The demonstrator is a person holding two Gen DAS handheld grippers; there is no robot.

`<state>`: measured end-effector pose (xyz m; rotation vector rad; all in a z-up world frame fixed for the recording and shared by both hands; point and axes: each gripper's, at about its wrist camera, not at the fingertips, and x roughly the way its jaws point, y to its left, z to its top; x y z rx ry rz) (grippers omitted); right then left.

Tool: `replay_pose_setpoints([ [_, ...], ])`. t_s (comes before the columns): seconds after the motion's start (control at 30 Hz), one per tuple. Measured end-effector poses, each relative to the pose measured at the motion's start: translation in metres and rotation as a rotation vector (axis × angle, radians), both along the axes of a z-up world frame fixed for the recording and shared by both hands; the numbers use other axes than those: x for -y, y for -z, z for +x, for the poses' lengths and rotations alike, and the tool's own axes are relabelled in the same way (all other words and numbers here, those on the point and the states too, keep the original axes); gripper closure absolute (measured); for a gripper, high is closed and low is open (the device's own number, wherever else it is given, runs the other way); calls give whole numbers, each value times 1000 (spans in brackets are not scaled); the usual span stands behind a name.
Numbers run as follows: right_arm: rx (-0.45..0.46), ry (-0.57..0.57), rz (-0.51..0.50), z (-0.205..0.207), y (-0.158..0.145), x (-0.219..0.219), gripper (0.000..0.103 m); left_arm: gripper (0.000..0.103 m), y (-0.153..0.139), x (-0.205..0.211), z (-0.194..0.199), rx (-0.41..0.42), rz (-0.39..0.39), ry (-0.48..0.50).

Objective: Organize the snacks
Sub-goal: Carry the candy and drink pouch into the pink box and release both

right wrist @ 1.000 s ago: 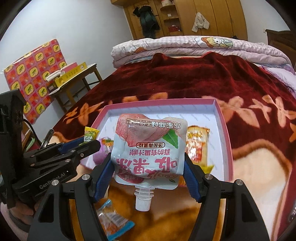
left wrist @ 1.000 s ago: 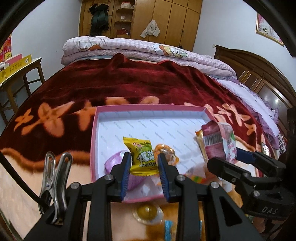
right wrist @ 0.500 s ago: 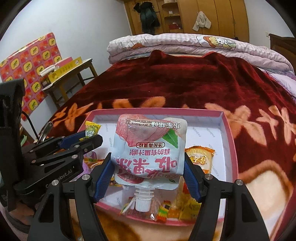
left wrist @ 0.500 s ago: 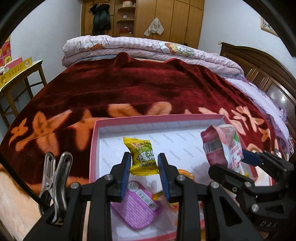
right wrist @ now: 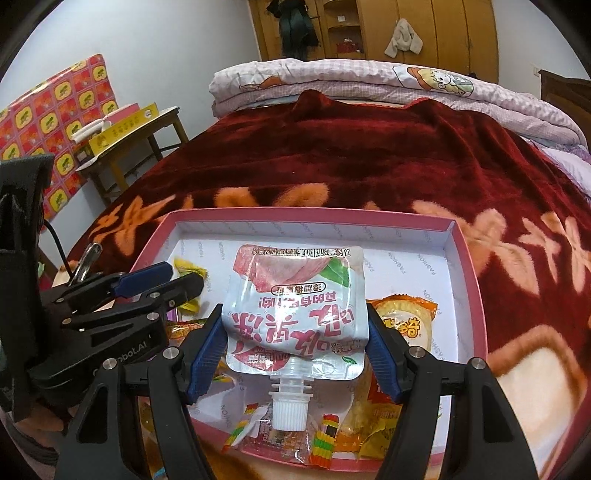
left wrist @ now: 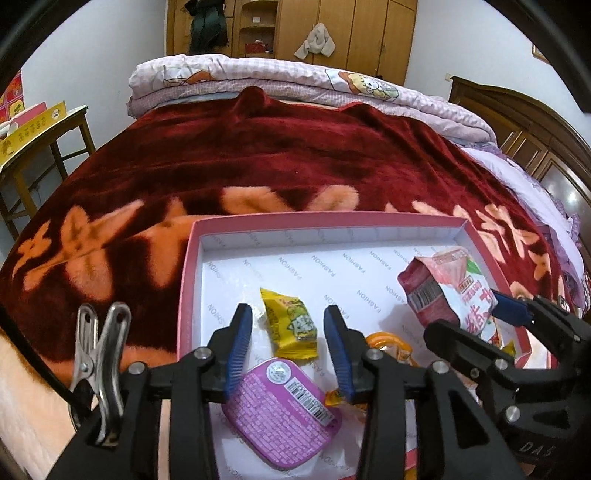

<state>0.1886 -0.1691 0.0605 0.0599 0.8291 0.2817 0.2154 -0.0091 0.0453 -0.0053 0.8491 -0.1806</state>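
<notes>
A pink tray [left wrist: 186, 266] with a white floor lies on the red blanket; it also shows in the right wrist view [right wrist: 471, 266]. My left gripper [left wrist: 288, 339] is open over the tray, and a yellow candy packet [left wrist: 290, 325] lies loose on the tray floor between its fingers. A purple jelly cup [left wrist: 280, 408] lies below it. My right gripper [right wrist: 295, 354] is shut on a pink-and-white drink pouch [right wrist: 295, 306], spout down, held above the tray; the pouch also shows in the left wrist view [left wrist: 447, 288]. An orange cake packet [right wrist: 404, 325] lies in the tray.
Several small wrapped sweets [right wrist: 325, 435] lie at the tray's near edge. A folded quilt [left wrist: 295, 81] lies at the far end of the bed. A wooden side table [right wrist: 129, 136] with a yellow box stands at the left. Wardrobes [left wrist: 332, 29] line the back wall.
Both grippers moved forward over the tray. The left gripper opened and let go of the yellow candy packet, which now lies on the tray floor. The right gripper still holds the pouch.
</notes>
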Motion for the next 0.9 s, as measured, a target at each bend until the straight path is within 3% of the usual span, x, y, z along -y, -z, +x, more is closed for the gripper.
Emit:
replay_pose_setpoints([
  [0.23,14,2,1,-6,-2,0,31,55,-8,5,-12,27,27,17],
  [0.4,15,4,27,-7,-4,5,19,53,-10,4,-14,26,46,2],
  [0.9,33,-16,47,-45,-26,5,19,53,-27,-14,-54,21,2,-11],
])
